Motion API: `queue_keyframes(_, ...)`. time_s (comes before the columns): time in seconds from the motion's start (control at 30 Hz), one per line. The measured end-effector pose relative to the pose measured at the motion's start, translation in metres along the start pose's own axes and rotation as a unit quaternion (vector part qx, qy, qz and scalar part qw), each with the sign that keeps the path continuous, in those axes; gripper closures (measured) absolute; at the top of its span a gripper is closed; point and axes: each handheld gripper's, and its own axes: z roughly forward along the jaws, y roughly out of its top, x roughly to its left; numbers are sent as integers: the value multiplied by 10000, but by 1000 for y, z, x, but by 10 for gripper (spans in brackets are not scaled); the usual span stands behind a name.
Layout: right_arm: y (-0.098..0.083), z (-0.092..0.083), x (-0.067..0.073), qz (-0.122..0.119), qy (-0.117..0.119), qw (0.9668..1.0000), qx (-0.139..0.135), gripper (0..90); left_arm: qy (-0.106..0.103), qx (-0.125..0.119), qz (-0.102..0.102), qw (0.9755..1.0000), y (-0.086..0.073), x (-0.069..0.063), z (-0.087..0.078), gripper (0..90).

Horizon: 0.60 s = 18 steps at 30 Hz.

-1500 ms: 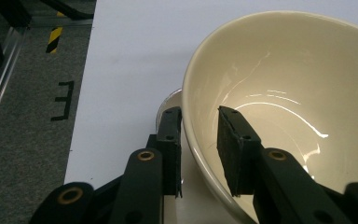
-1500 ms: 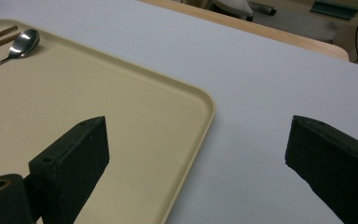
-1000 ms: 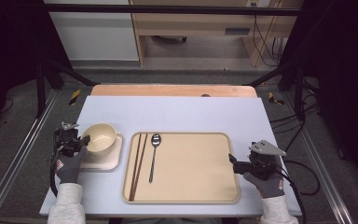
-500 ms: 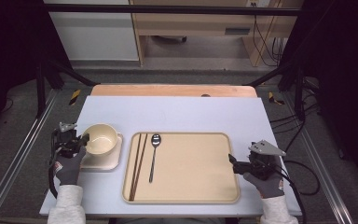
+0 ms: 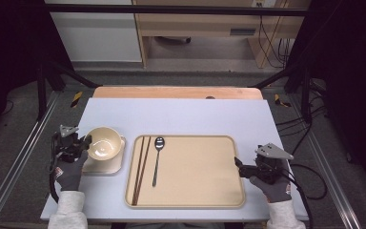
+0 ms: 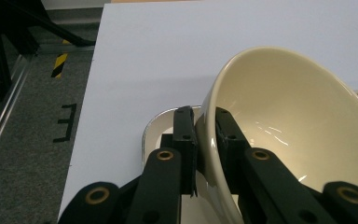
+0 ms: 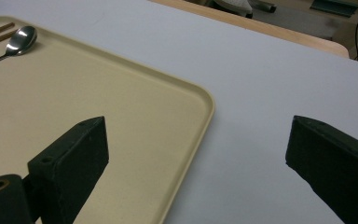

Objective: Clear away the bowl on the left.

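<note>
Cream ceramic meets black rubber at our left: the left gripper (image 5: pixel 85 141) has its fingers (image 6: pixel 185 140) clamped on the rim of the bowl (image 5: pixel 103 143), one finger outside the wall and one inside, as the left gripper view makes plain. The bowl (image 6: pixel 289 126) is tipped, its mouth tilted away from level, and it sits over a small pale square plate (image 5: pixel 104 164) with rounded corners near the left edge of the white surface (image 5: pixel 195 117).

Just to the right of the plate we see a large beige tray (image 5: pixel 195 171). On its left part lie a pair of dark chopsticks (image 5: pixel 140 169) and, beside them, a metal spoon (image 5: pixel 157 160) with its bowl end pointing away from us; both lie roughly lengthwise along the tray.

At our right, the right gripper (image 5: pixel 238 164) hovers at the tray's right edge with its fingers (image 7: pixel 74 158) spread wide apart and holding nothing. In the right gripper view one finger sits over the tray (image 7: pixel 121 116) and the other over bare surface (image 7: pixel 261 93); the spoon (image 7: pixel 21 38) shows at the far corner.
</note>
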Motion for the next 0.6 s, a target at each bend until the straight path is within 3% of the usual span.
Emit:
queue_keyframes(0.2,0,0,0,3,-4,10000,0,59,-83,-95,4,9999,2,-2,-7,813)
queue_keyframes(0.6,1,-4,-2,-17,-32,10000,-65,59,-194,-505,-57,9985,8,-6,-26,812)
